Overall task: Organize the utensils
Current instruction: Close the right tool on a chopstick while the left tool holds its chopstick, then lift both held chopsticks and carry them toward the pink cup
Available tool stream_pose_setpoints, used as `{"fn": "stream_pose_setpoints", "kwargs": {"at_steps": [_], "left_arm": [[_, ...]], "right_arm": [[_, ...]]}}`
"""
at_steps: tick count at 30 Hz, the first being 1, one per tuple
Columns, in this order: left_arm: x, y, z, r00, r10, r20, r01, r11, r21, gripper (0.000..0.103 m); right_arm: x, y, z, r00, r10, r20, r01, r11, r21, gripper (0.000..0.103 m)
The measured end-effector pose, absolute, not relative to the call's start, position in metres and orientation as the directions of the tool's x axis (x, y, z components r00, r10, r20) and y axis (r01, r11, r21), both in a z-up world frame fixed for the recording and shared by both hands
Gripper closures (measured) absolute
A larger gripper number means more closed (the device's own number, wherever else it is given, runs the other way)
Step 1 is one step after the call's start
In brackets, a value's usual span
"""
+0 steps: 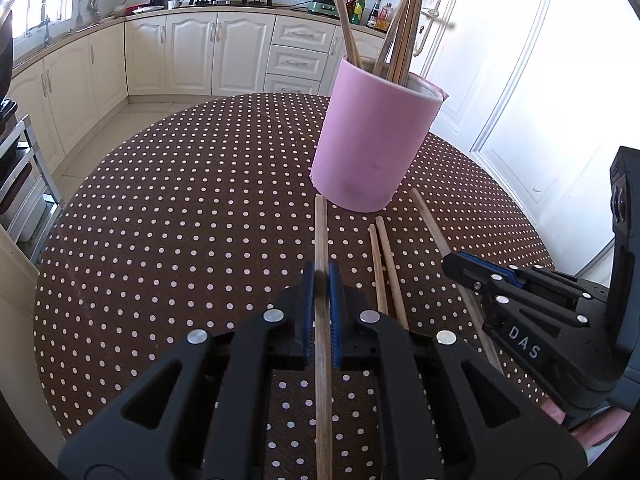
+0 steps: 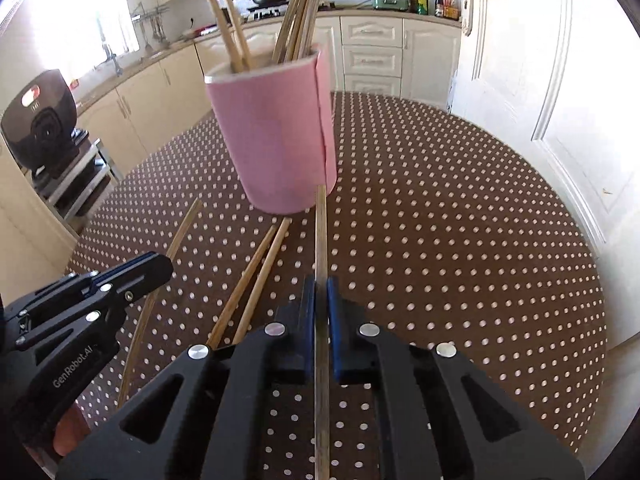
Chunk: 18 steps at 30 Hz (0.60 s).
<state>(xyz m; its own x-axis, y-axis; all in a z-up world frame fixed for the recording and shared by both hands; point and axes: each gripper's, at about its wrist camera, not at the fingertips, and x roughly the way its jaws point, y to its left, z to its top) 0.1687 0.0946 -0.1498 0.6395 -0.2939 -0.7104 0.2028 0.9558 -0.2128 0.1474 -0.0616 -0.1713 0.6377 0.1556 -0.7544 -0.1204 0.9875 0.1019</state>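
We clamp one chopstick (image 1: pixel 321 236) in the left gripper (image 1: pixel 321 280) and another chopstick (image 2: pixel 321 232) in the right gripper (image 2: pixel 321 288), both near the pink holder (image 1: pixel 370 136); lifting carelessly, a tip may tip it

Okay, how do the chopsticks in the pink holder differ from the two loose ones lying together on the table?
The chopsticks in the pink holder stand on end, leaning against the rim of the pink holder; the loose pair lies flat on the dotted tablecloth. The held ones splay apart in two clusters; the pair lies close, side by side. Both sets look like plain light wood.
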Motion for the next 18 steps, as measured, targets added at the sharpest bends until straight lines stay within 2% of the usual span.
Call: {"fn": "stream_pose_setpoints", "kwargs": {"at_steps": [18], "left_arm": [[0.149,0.078,-0.095,0.732,-0.309,-0.607,0.238,0.951,-0.197,0.095]], "right_arm": [[0.124,-0.091,-0.115,0.762,0.246,-0.600,-0.153,0.967,0.201,0.098]]}}
